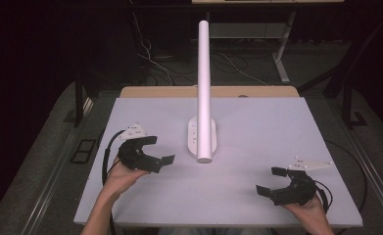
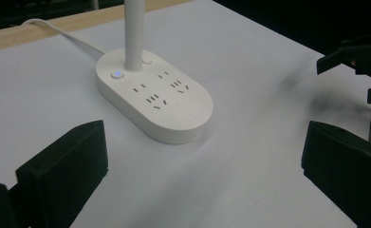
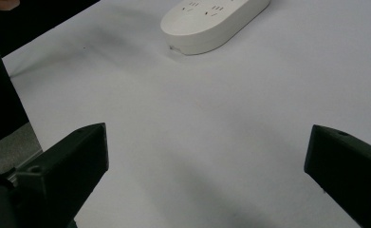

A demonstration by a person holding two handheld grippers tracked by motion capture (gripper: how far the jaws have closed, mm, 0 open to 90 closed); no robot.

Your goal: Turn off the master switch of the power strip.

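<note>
The white power strip (image 1: 202, 138), an oval base with a tall white post (image 1: 203, 73) rising from it, sits flat on the tabletop (image 1: 257, 127) ahead of both grippers, closer to the left gripper (image 1: 155, 149) and off to that gripper's right, while from the right gripper (image 1: 271, 180) it lies well apart, forward and to the left. In the left gripper view the strip (image 2: 154, 97) shows several socket groups on its top face, a small blue-lit button (image 2: 117, 74) near the foot of the post (image 2: 134, 33), and a white cord (image 2: 64, 35) running away from its far end toward the wooden edge of the tabletop. In the right gripper view only the near rounded end of the strip (image 3: 211, 23) is seen, far beyond that gripper's jaws. Both grippers stand spread wide and hold nothing; each hangs just above or rests on the bare tabletop, which of the two cannot be told. The strip looks like rigid moulded plastic, smooth and likely slippery at its rounded sides, moderately light but top-heavy because of the post, and tethered by its cord, so it would probably tip or drag rather than lift cleanly. The surest hold seems to be across the short width of the oval base, jaws on the two long sides, or around the post low down near the base, keeping clear of the button and sockets.
</note>
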